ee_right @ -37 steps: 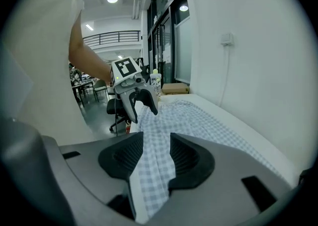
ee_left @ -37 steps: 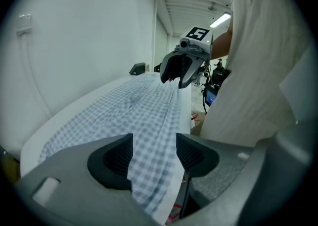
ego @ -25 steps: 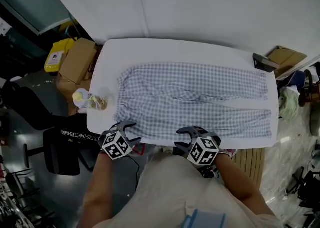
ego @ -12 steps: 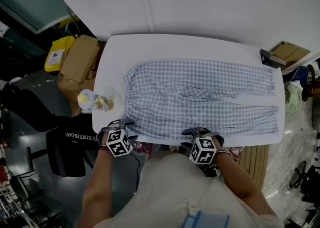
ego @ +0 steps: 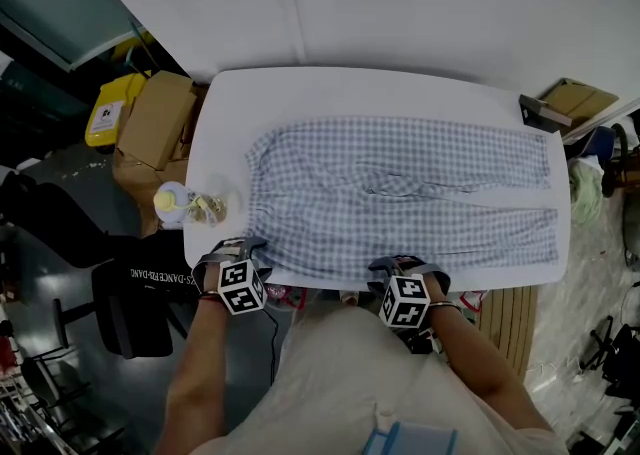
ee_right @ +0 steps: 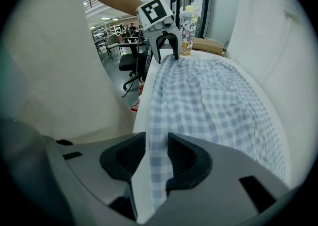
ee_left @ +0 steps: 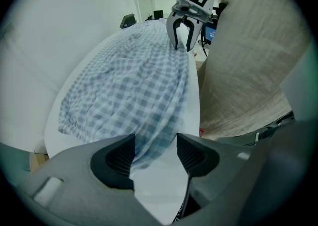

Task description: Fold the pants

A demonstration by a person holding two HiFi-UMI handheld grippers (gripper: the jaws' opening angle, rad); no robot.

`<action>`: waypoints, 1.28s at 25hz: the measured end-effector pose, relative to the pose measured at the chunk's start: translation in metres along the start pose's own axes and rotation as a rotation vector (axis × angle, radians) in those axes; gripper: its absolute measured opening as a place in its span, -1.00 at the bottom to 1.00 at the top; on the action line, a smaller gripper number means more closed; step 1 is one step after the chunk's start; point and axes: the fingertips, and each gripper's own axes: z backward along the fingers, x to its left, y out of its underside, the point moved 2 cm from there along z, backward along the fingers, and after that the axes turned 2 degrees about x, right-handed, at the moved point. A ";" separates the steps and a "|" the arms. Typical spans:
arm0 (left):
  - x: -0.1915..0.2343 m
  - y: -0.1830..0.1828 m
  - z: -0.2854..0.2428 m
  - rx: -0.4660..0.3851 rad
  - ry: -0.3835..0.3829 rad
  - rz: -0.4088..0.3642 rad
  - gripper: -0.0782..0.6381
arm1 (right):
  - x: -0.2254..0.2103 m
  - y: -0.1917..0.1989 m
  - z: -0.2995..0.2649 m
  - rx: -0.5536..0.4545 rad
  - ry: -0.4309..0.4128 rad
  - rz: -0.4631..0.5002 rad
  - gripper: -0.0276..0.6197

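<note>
**Left tool** (ee_left: 155, 141): at the near left corner of the worktop (ego: 300, 93), pointing steeply down. Its jaws stand well apart, with the waist-end corner of the pants (ego: 400, 198) between them. The pads do not press the cloth, so nothing is held.

**Pants:** blue-and-white check, spread flat lengthwise on the worktop. The waist is toward the left end and the legs toward the right end. One long edge runs along the near edge.

**Right tool** (ee_right: 157, 141): at the near edge of the worktop, right of its middle. The jaws have just been closing and are now narrow, with a strip of the near pant leg between them. They do not appear clamped on it.

**Risks:**
- If one tool closes before the other, the cloth may lift unevenly and skew the fold.
- A shallow bite could catch only the top layer, or slip off the hem.
- A sideways drag could pull the cloth into the bottle (ego: 170, 201) at the left end of the worktop.

**Unclear:**
- In the head view the marker cubes and the person's torso cover the jaw tips.
- The number of layers between either pair of jaws cannot be told.
- The dark object (ego: 536, 113) at the far right corner of the worktop is too small to identify.
</note>
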 end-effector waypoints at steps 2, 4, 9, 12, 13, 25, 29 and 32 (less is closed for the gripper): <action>0.000 0.001 -0.002 0.007 0.007 -0.002 -0.04 | -0.001 0.000 -0.003 0.013 -0.003 0.009 -0.45; 0.000 0.002 -0.004 0.014 0.016 -0.005 -0.04 | -0.002 0.000 -0.004 0.021 -0.008 0.016 -0.46; 0.003 0.001 -0.006 0.021 0.013 -0.014 -0.18 | -0.002 0.000 -0.004 0.023 -0.032 0.005 -0.50; 0.007 0.001 -0.004 0.027 -0.010 -0.016 -0.59 | -0.005 0.001 -0.004 0.028 -0.004 0.006 -0.69; 0.008 0.000 -0.004 0.028 -0.013 -0.015 -0.65 | -0.007 0.001 -0.003 0.030 0.011 0.003 -0.81; 0.028 -0.006 0.025 0.013 0.015 0.056 -0.72 | -0.036 -0.011 0.032 -0.053 -0.044 -0.131 -0.82; 0.037 -0.010 0.036 0.011 0.017 0.064 -0.73 | -0.051 -0.016 0.049 -0.062 -0.046 -0.139 -0.82; 0.045 -0.015 0.046 0.000 0.020 0.094 -0.73 | -0.067 -0.018 0.063 -0.075 -0.047 -0.145 -0.82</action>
